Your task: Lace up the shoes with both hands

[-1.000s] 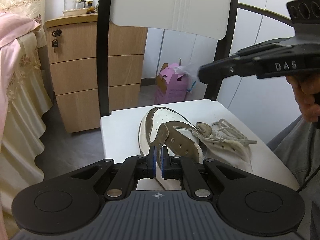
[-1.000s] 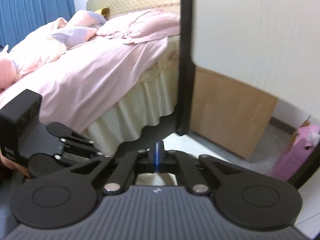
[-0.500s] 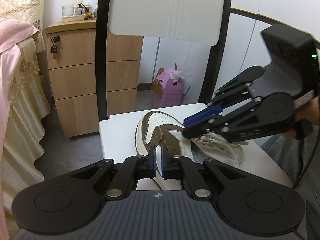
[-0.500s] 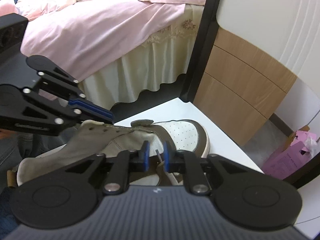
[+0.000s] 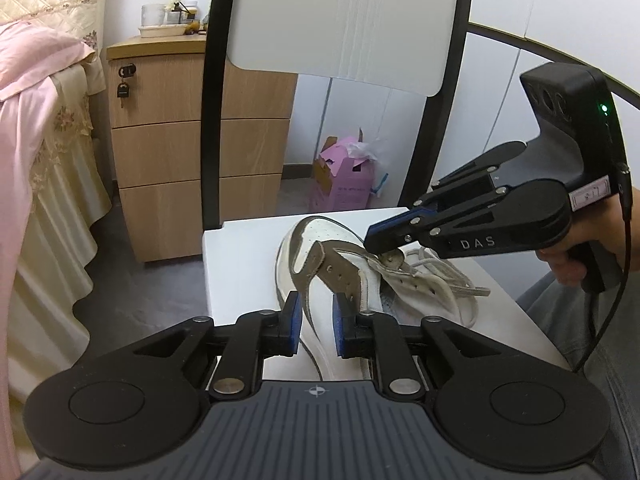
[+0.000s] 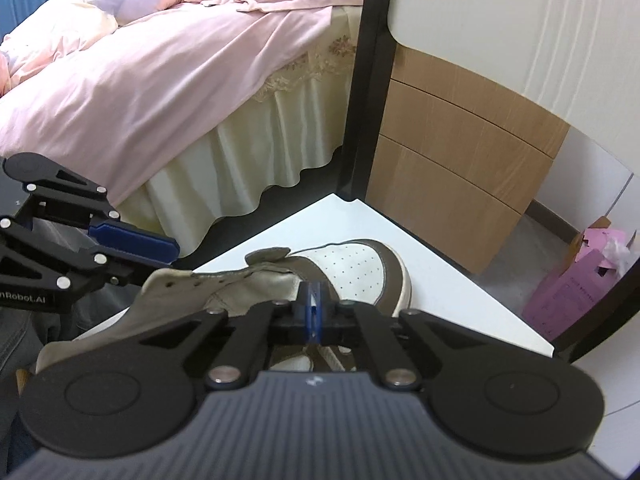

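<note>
While the left tool [image 5: 317, 320], its jaws just opened to a small spread, straddles the brown-and-white leather sneaker [image 5: 320, 240] on the white chair seat [image 5: 240, 264] without gripping it, the right tool [image 5: 374, 240], pressed together at the tongue beyond, could drag the unheld shoe and tangle its loose off-white lace [image 5: 444, 280].

Wooden drawers [image 5: 200, 152], pink-covered bed [image 6: 160, 80], grey floor [image 5: 132, 276]

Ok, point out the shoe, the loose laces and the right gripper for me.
shoe [image 5: 320, 236]: left wrist view, on the white perforated toe.
laces [image 5: 444, 280]: left wrist view, on the loose loops beside the collar.
right gripper [image 5: 374, 242]: left wrist view, at the shut fingertips over the tongue.
</note>
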A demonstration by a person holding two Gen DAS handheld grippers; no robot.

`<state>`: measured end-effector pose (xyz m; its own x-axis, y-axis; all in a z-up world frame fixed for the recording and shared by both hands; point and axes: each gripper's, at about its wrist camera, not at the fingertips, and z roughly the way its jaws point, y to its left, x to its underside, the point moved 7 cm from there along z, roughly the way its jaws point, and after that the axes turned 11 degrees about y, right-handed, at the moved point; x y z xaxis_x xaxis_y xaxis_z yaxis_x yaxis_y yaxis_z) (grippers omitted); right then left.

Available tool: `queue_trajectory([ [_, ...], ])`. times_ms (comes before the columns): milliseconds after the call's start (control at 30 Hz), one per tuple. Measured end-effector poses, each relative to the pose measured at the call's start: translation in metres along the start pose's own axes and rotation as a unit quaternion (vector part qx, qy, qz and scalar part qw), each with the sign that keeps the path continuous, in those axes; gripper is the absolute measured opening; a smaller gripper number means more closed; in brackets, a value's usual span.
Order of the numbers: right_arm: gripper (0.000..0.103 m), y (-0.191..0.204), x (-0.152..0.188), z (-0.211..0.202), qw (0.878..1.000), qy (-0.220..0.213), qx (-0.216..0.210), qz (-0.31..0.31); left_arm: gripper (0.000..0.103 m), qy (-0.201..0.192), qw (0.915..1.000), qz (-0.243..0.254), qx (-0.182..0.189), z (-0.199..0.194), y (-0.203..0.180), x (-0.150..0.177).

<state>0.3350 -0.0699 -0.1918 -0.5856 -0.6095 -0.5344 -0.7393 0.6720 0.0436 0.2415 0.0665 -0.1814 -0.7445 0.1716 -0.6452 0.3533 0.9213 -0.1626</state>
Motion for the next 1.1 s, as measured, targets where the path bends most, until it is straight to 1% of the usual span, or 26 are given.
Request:
queue_trajectory([
  [133,0.002,-0.001,0.002,-0.001,1.0,-0.004,0.004,0.003,0.019,-0.012,0.9998,-0.014,0.008,-0.007,0.003,-0.001],
  [233,0.002,0.0,0.002,0.0,1.0,-0.006,0.006,0.001,0.019,-0.005,0.9995,-0.031,0.009,-0.004,0.005,-0.003],
  [300,0.002,0.001,0.001,0.001,1.0,-0.006,0.008,-0.003,0.019,-0.004,0.9997,-0.024,0.006,-0.001,0.0,-0.004],
  [400,0.003,0.004,0.0,0.002,1.0,-0.006,0.008,-0.004,0.019,0.003,0.9998,-0.016,-0.007,0.006,-0.005,-0.004],
  [500,0.003,0.007,-0.001,0.001,1.0,-0.009,0.007,-0.003,0.018,0.019,0.9993,-0.009,-0.031,0.016,-0.004,-0.001],
  [533,0.002,0.007,-0.001,-0.001,1.0,-0.013,0.005,-0.001,0.016,0.024,0.999,-0.006,-0.037,0.019,-0.004,0.0],
  [600,0.0,0.009,-0.001,-0.005,1.0,-0.019,0.001,0.002,0.016,0.028,0.9989,-0.003,-0.037,0.022,-0.005,0.001],
  [733,0.0,0.009,-0.005,-0.011,0.999,-0.034,-0.008,0.014,0.016,0.027,0.999,0.0,-0.036,0.021,-0.004,0.001],
  [833,0.0,0.004,-0.006,-0.013,0.999,-0.042,-0.005,0.023,0.019,0.025,0.999,-0.007,-0.036,0.017,-0.001,0.001],
  [900,0.0,-0.001,-0.006,-0.015,0.998,-0.048,-0.005,0.03,0.02,0.014,0.9995,-0.012,-0.027,0.009,0.0,0.001],
  [933,0.001,-0.004,-0.006,-0.017,0.998,-0.052,-0.006,0.035,0.026,0.004,0.9997,-0.013,-0.022,0.003,0.0,0.001],
  [967,0.004,-0.006,-0.006,-0.019,0.998,-0.055,-0.007,0.039,0.032,-0.006,0.9997,-0.013,-0.021,-0.003,-0.001,0.001],
  [1033,0.004,-0.01,-0.006,-0.024,0.997,-0.064,-0.007,0.042,0.039,-0.025,0.9994,-0.01,-0.022,-0.014,-0.003,0.001],
  [1100,0.007,-0.014,-0.005,-0.031,0.996,-0.075,0.001,0.04,0.041,-0.036,0.9993,-0.008,-0.01,-0.021,-0.006,0.003],
])
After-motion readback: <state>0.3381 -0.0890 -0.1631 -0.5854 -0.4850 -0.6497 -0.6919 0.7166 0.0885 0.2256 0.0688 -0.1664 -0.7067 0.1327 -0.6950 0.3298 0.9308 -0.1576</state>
